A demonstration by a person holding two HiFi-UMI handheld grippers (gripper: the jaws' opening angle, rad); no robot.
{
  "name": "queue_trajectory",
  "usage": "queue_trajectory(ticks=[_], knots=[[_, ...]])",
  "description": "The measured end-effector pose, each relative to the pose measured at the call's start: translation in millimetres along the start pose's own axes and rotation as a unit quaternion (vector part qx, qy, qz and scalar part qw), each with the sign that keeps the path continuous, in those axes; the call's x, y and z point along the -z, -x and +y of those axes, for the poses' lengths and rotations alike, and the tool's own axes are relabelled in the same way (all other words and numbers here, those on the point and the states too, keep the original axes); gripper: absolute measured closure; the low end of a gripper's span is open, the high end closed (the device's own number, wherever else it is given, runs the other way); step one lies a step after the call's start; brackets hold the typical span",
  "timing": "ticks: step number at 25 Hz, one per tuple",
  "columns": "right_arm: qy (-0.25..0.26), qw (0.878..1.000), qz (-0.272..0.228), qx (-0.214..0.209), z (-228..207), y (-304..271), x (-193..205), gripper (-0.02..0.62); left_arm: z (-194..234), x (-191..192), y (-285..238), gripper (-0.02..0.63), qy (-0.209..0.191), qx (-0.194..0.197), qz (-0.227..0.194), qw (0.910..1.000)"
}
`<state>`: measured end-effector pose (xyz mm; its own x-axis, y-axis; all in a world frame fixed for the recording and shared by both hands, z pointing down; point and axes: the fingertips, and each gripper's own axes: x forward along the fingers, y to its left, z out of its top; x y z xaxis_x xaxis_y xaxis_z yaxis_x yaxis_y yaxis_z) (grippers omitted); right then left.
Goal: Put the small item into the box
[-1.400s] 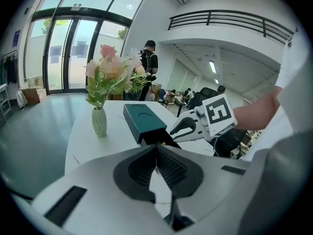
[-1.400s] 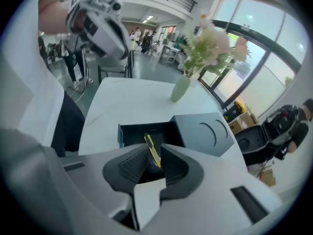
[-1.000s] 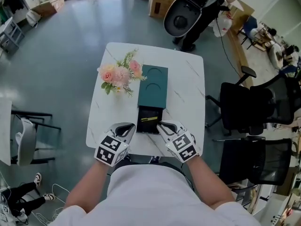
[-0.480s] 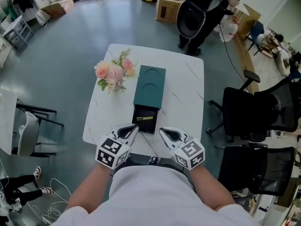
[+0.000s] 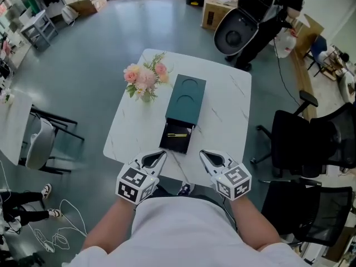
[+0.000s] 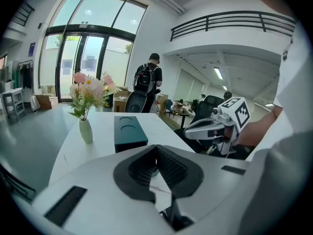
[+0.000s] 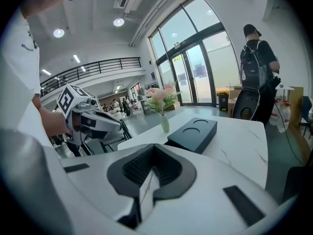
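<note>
My two grippers hang at the near edge of the counter [image 5: 133, 121]. The left gripper [image 5: 157, 156] and the right gripper [image 5: 207, 156] are on either side of the open drawer [image 5: 176, 143], which sticks out of the dark green box [image 5: 188, 96] toward me. On both grippers the jaws are pressed together at the tips and pinch nothing. Each gripper's own view shows only pale counter through the slit below the tips. The small item [image 5: 178, 134], a thin yellow thing, lies inside the drawer close to its far wall. I judge the placing done, with only the drawer left to close, if anything. The danger lies in that push. The box seems to sit loose along the middle of the counter, so an off-centre shove from one gripper could skew it. It could also slide the whole box toward the far edge instead of seating the drawer. The vase of flowers [image 5: 146, 81] stands near the box's far left side, and a skewed box could knock it over. If the item rides up against the wall, the drawer could jam on it.
</note>
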<state>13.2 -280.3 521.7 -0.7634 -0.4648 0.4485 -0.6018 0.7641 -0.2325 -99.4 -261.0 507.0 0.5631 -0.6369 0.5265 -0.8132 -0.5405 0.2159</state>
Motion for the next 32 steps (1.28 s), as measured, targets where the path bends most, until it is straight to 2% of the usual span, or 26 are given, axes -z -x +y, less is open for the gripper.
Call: queue_trajectory(ticks=[3,7,14,19,29,32], knots=[[-0.001,1.000,-0.003,-0.002,11,4,-2,0.580,3,3,13,0.591,0.017,0.000,0.001,0.9998],[-0.003,1.000,-0.005,0.005,26,1,-4,0.580,9,-5,22,0.591,0.040,0.024,-0.012,0.9989],[-0.047,0.997,-0.017,0.053,58,-14,1,0.580,23,9,52,0.591,-0.007,0.057,0.003,0.9983],[-0.067,0.994,-0.025,0.084,91,-24,3,0.580,41,28,78,0.591,-0.010,0.083,0.012,0.9965],[-0.105,0.982,-0.048,0.150,162,-32,17,0.580,50,46,122,0.591,-0.042,0.146,0.012,0.9883],[-0.110,0.979,-0.049,0.165,178,-33,22,0.580,51,57,128,0.591,-0.052,0.160,0.024,0.9855]])
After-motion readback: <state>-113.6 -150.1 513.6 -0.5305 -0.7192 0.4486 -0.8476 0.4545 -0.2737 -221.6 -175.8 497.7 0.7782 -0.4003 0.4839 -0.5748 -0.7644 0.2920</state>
